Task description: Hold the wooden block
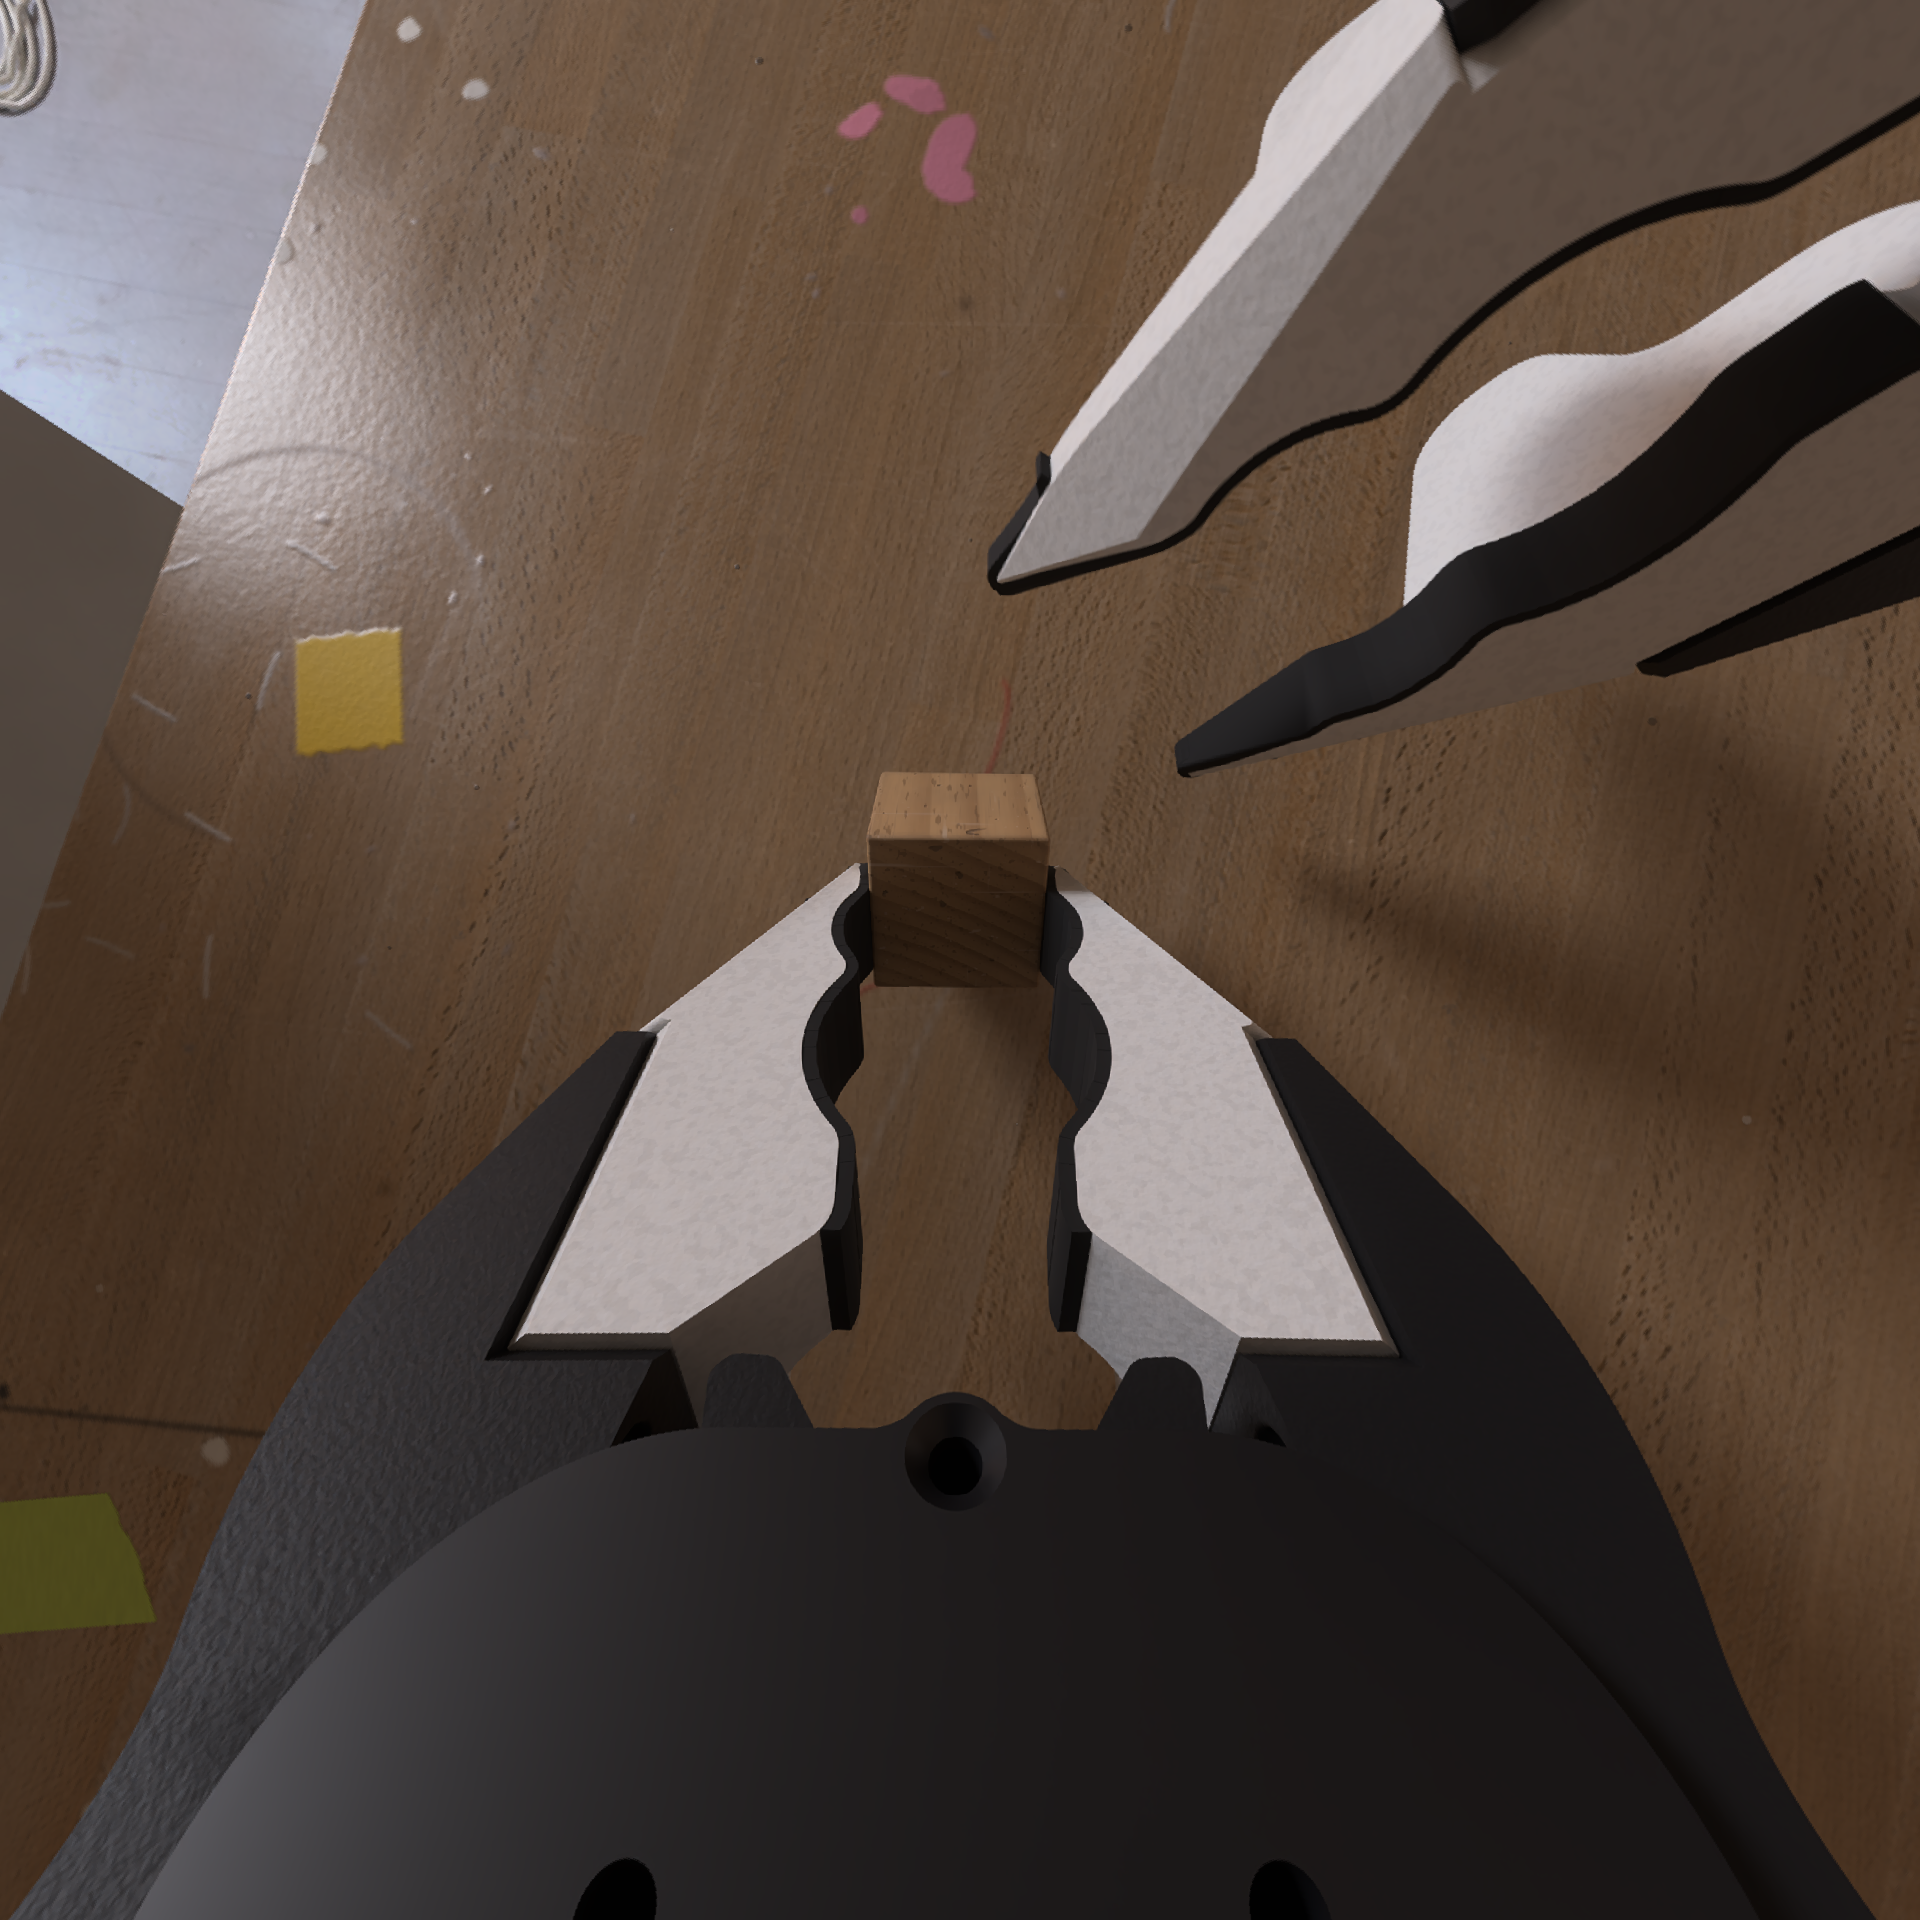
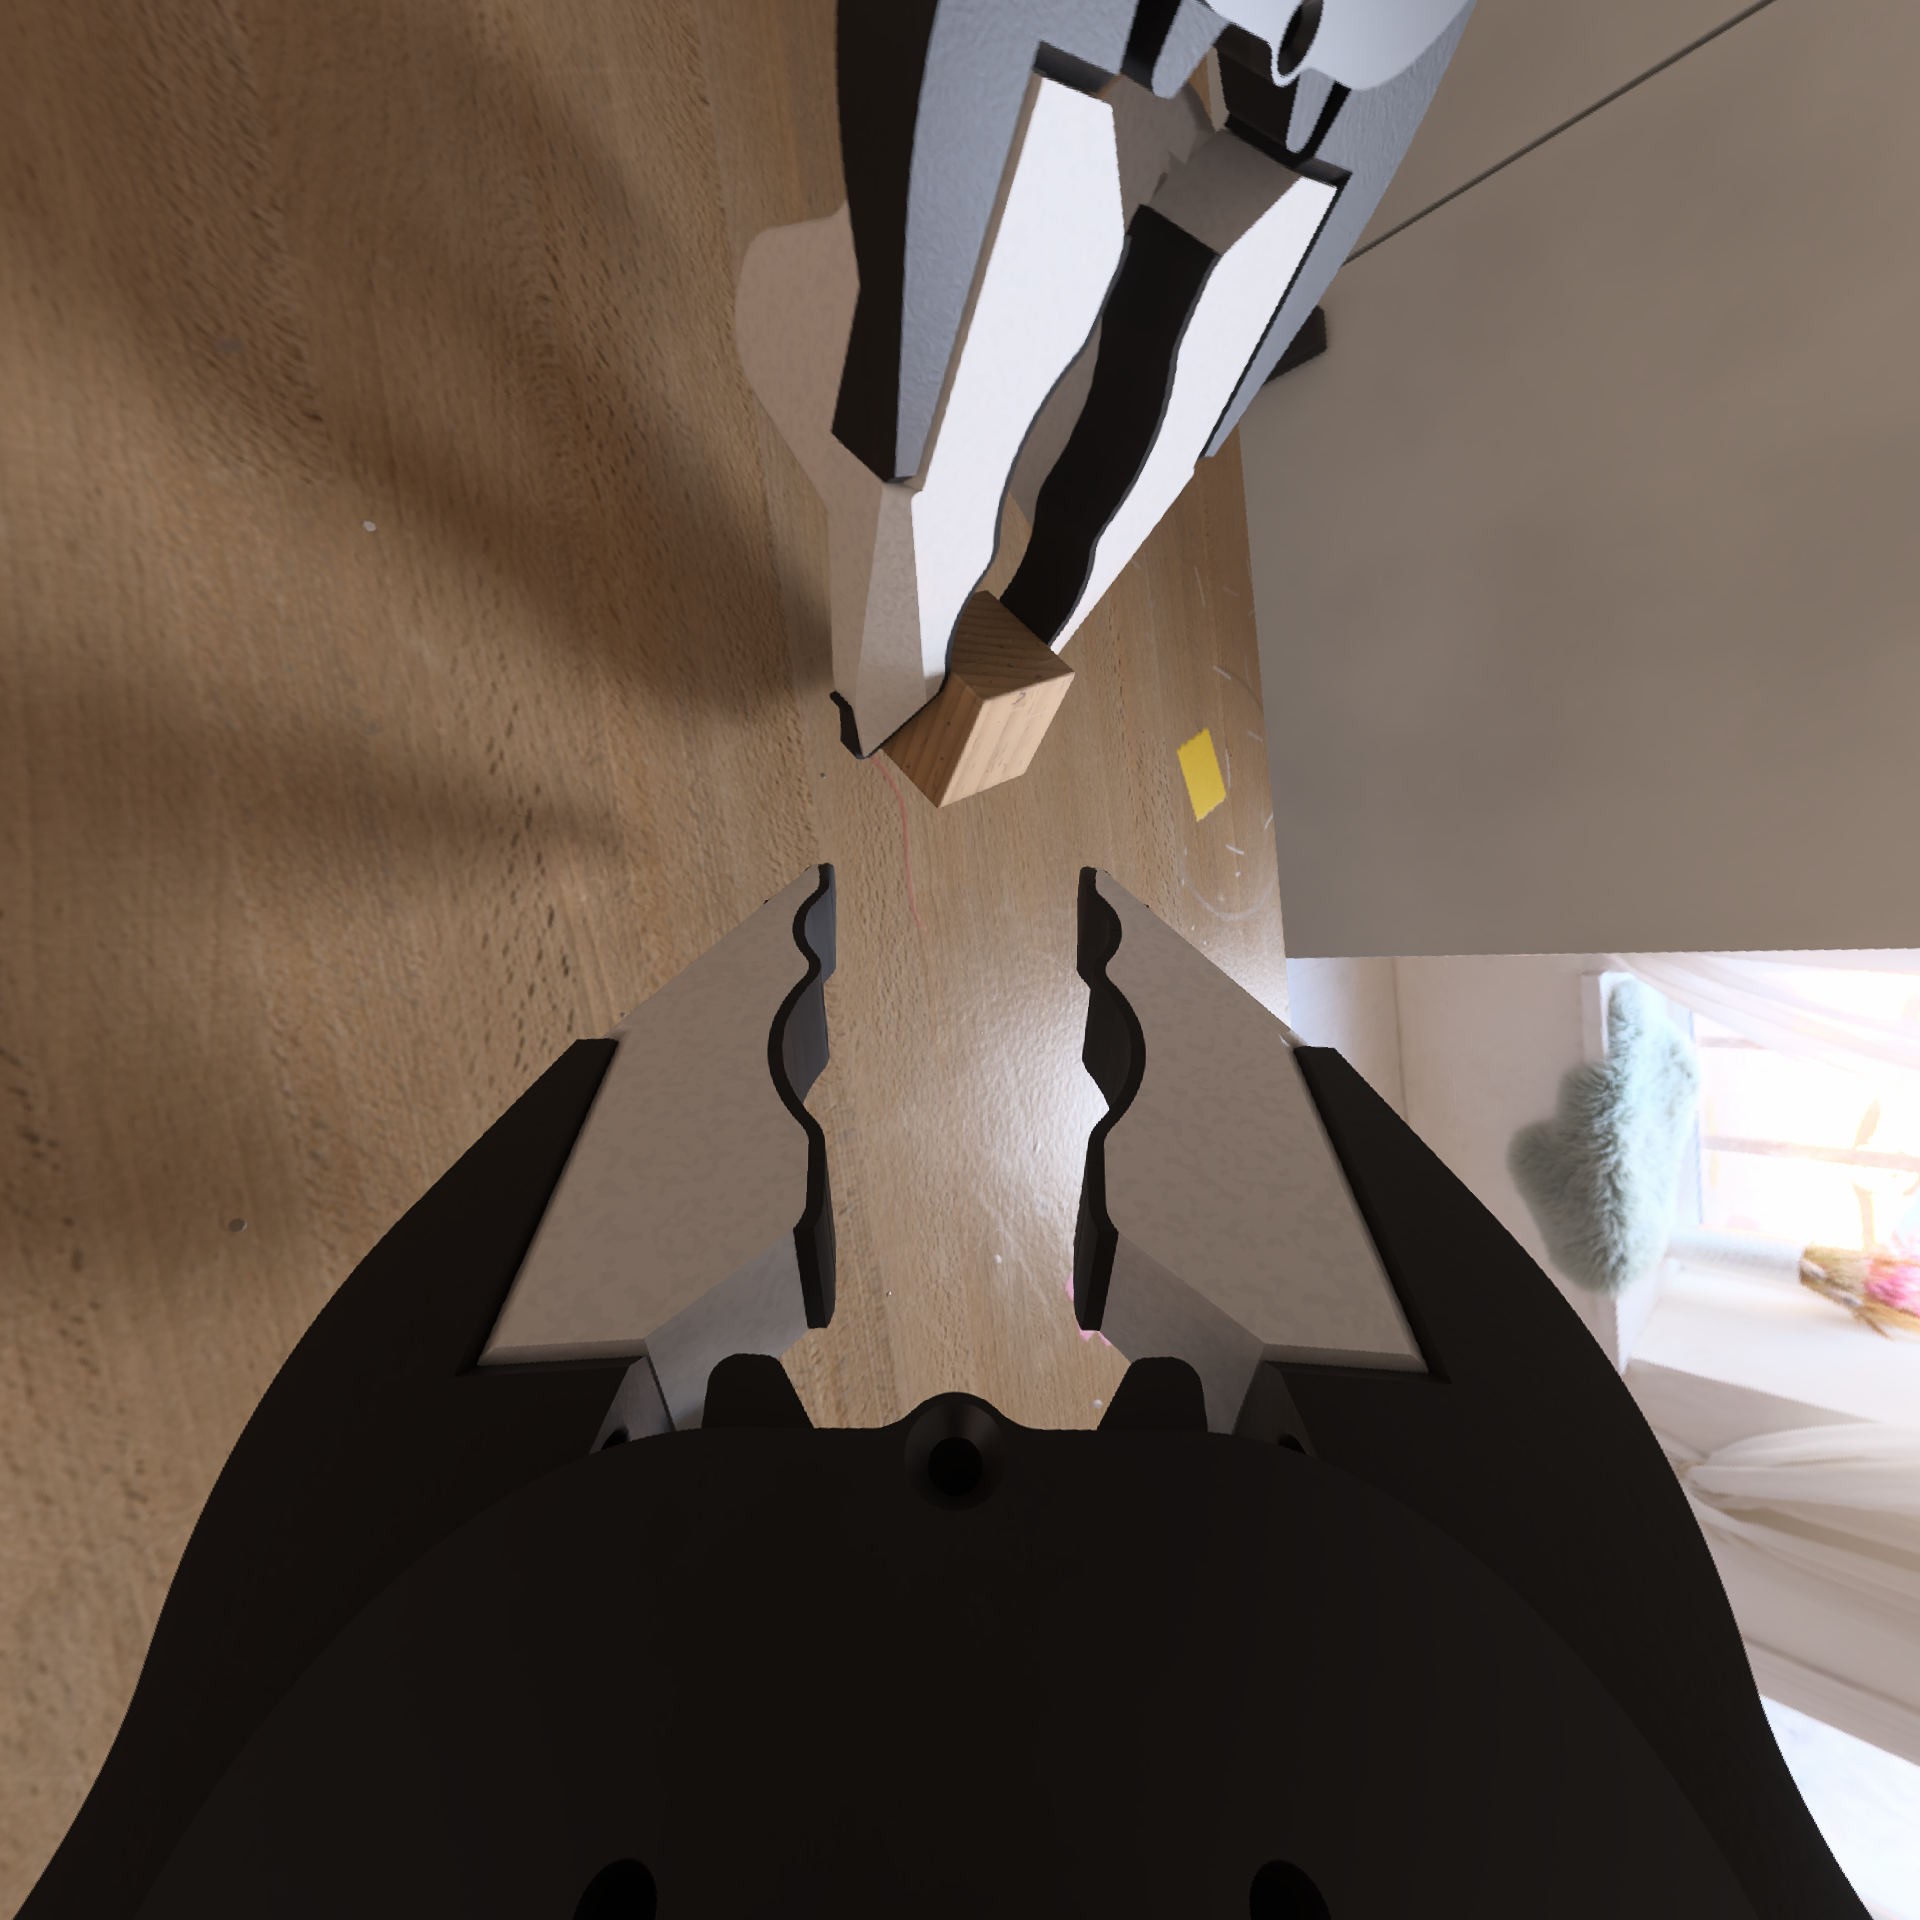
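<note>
A small wooden block (image 1: pixel 957 883) sits between the tips of my left gripper (image 1: pixel 957 914), whose two fingers press on its sides above the brown table. The same block (image 2: pixel 982 717) shows in the right wrist view, held by the left gripper (image 2: pixel 961 686) that reaches in from the top. My right gripper (image 2: pixel 956 883) is open and empty, with its tips a short way from the block. It also shows in the left wrist view (image 1: pixel 1091 665) at the upper right, with its fingers apart.
The wooden table (image 1: pixel 623 416) bears a yellow tape patch (image 1: pixel 348 691), pink paint spots (image 1: pixel 940 140) and a green patch (image 1: pixel 68 1564). The table's left edge (image 1: pixel 260 312) drops to a pale floor. A beige wall or cabinet (image 2: pixel 1558 520) stands at the right.
</note>
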`<state>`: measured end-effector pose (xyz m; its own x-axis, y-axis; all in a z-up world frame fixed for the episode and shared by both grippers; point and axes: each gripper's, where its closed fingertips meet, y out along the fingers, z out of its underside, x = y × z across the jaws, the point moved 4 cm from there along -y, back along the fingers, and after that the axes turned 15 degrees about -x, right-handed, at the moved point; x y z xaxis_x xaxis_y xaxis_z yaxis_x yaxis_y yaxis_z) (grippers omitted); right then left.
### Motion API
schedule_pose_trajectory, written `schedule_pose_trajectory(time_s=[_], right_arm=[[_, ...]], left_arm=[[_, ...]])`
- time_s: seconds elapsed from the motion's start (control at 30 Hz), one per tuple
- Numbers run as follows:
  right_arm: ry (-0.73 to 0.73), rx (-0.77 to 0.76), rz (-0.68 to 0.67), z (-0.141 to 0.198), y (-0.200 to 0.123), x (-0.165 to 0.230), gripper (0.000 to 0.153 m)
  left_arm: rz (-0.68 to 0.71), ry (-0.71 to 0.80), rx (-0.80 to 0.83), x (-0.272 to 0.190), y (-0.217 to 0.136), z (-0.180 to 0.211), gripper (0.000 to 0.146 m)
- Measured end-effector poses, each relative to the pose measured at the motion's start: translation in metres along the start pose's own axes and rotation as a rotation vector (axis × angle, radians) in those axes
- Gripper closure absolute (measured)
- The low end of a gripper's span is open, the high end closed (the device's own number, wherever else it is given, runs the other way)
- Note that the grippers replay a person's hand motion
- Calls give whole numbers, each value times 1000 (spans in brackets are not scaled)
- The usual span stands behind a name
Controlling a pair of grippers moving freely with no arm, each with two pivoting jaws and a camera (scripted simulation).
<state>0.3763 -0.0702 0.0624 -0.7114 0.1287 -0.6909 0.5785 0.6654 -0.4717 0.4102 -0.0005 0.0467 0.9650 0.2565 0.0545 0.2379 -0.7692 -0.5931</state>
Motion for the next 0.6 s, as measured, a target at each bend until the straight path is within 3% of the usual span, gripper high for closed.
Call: schedule_pose_trajectory(time_s=[0.6], right_arm=[[-15, 20, 11, -1, 0, 3, 109]], left_arm=[[-1, -10, -3, 0, 0, 0, 115]])
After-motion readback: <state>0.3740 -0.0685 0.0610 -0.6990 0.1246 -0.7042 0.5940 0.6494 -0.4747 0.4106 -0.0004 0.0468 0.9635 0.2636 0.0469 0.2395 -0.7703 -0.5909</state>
